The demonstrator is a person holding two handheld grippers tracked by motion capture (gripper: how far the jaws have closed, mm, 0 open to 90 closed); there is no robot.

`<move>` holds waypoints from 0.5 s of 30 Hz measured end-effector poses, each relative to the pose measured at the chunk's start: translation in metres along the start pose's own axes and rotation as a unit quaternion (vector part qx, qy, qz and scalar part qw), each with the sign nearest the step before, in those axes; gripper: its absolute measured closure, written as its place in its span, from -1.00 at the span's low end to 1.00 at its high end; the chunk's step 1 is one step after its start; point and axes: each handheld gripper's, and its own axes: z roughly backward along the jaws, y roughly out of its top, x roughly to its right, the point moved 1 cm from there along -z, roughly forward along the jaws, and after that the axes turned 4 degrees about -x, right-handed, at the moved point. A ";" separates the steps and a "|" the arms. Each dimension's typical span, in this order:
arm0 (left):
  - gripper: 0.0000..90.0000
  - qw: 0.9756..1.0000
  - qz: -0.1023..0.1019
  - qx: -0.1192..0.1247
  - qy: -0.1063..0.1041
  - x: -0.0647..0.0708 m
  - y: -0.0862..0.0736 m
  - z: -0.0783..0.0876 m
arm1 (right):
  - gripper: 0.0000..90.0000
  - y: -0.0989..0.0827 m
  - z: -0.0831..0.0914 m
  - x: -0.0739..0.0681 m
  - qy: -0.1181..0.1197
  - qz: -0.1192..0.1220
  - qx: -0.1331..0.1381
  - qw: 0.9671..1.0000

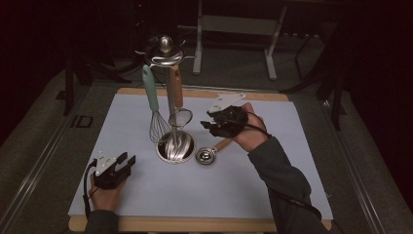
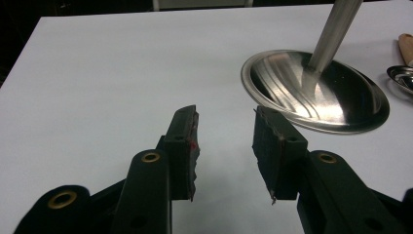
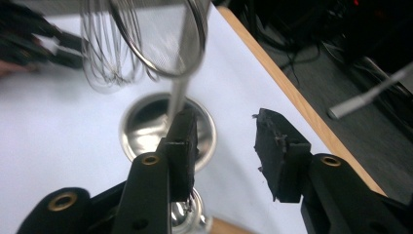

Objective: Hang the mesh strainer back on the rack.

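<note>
Steel utensil stand (image 1: 174,146) rises upright near the middle of the white desk (image 1: 272,185); a mint-handled whisk (image 1: 154,114) and a wooden-handled strainer (image 1: 179,111) hang from its top, long axes vertical, heads down; a small ladle (image 1: 210,152) lies just right of the base, its handle pointing toward the right hand; right gripper (image 1: 214,122) hovers beside the strainer, angled left, jaws parted and empty; left gripper (image 1: 124,163) rests low at front left, jaws released.

Glossy metal stand base (image 2: 336,105)
</note>
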 end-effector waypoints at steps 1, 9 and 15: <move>0.36 1.000 -0.001 0.000 0.000 0.000 0.000 0.000 | 0.32 -0.001 -0.001 0.000 -0.003 0.001 -0.004 1.000; 0.37 1.000 -0.002 -0.003 0.002 0.001 0.000 0.000 | 0.30 -0.014 -0.006 -0.001 -0.020 0.009 -0.032 0.999; 0.37 1.000 -0.003 -0.004 0.003 0.001 0.000 0.000 | 0.27 -0.023 -0.012 -0.002 -0.018 0.014 -0.052 0.998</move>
